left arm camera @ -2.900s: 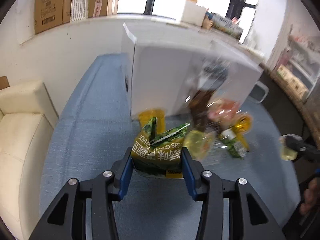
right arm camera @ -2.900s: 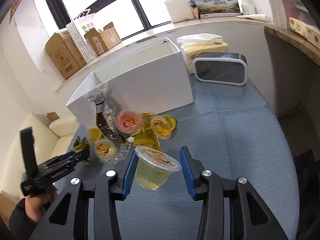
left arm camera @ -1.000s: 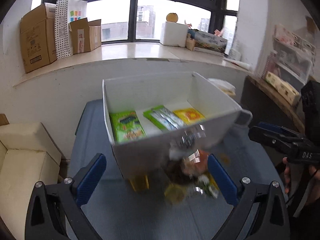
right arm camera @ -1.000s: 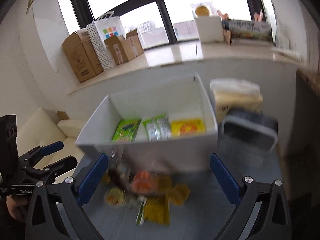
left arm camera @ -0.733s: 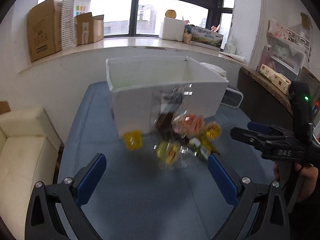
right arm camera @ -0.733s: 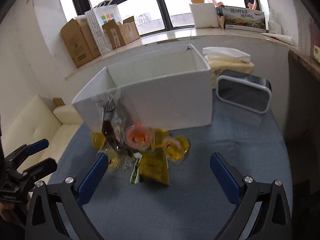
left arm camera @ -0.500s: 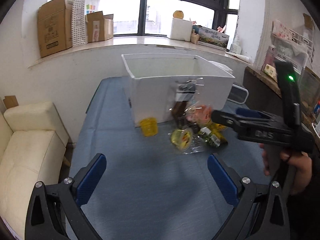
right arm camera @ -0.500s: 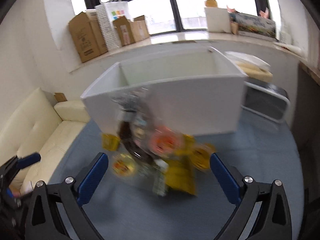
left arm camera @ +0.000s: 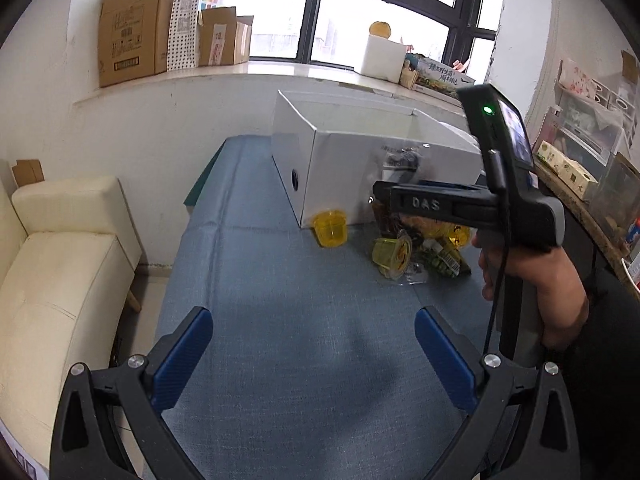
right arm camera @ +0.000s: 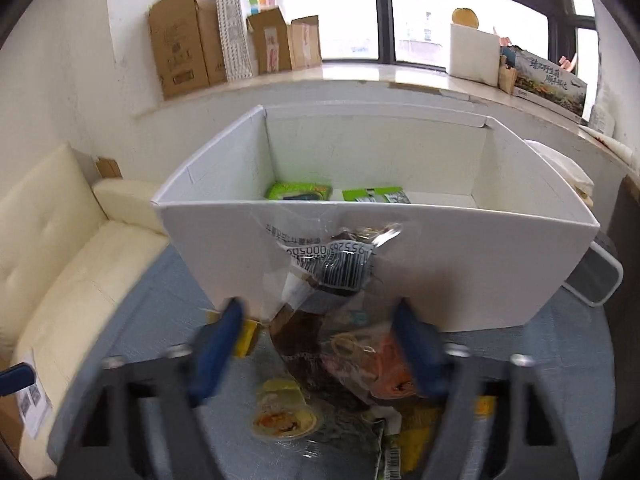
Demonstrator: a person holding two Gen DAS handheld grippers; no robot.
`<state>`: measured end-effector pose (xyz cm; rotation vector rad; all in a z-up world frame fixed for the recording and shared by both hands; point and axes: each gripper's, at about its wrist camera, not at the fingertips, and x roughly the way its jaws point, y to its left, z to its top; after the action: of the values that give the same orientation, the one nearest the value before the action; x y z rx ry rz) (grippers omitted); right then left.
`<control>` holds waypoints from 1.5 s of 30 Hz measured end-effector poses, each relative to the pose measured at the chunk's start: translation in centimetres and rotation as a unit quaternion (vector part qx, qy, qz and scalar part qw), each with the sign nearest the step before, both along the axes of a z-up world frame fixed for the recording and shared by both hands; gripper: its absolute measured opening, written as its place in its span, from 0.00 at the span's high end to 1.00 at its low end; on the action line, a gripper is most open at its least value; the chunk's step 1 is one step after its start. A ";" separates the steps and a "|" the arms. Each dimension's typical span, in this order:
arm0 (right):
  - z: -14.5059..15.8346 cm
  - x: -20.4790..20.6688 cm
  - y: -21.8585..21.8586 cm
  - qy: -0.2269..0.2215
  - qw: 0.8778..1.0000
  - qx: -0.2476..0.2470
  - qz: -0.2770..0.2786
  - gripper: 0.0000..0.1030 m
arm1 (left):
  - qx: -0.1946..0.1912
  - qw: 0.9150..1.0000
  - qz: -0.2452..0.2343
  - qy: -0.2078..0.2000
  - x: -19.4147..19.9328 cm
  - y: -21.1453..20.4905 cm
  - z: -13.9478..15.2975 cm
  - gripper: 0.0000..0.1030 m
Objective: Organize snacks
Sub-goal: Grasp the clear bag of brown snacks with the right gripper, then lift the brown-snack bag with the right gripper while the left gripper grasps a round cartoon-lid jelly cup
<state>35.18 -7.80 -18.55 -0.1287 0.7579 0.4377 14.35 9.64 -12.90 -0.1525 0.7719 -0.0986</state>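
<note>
Clear snack bag (right arm camera: pixel 320 280) stands upright against white box (right arm camera: pixel 460 264); both grippers (left arm camera: pixel 312 344) (right arm camera: pixel 320 344) spread, empty

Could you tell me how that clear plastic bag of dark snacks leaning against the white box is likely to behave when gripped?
The clear bag looks crinkled and limp, so it will probably flop and sag. Its glossy film may slip between the pads of the right hand-held gripper, whose jaws are open around it. It leans on the white box, so it could slump when nudged.

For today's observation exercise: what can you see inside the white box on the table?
Inside the white box, two green snack packets lie on the floor near the back wall. The front wall hides the nearer part of the floor, so anything lying there cannot be seen.
</note>
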 end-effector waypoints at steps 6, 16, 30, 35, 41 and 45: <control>0.6 -0.4 -0.4 -0.005 1.000 0.024 0.014 0.48 | -0.001 1.000 -0.004 -0.005 -0.1 -0.6 0.2 0.00; 3.9 -3.3 -2.1 -0.050 0.997 0.053 0.022 0.55 | -0.004 1.000 -0.006 -0.001 0.3 -1.1 -0.1 0.00; 8.6 -8.7 -10.3 -0.074 0.994 0.084 -0.003 0.55 | 0.024 0.998 -0.040 0.029 7.3 -5.4 -3.6 0.00; 7.6 -10.2 -13.6 -0.064 0.994 0.088 -0.028 0.55 | -0.003 0.998 -0.017 0.065 10.8 -5.9 -5.4 0.00; 6.4 -10.6 -15.6 -0.049 0.994 0.093 -0.039 0.55 | 0.002 0.998 -0.023 0.066 11.9 -7.6 -6.4 0.01; 6.3 -10.9 -16.1 -0.051 0.993 0.100 -0.038 0.55 | 0.000 0.997 -0.034 0.066 12.2 -9.1 -6.6 0.01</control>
<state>24.29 -23.91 -12.21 0.0650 0.6137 0.4292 26.54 0.57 -19.50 -0.1336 0.9091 -0.1538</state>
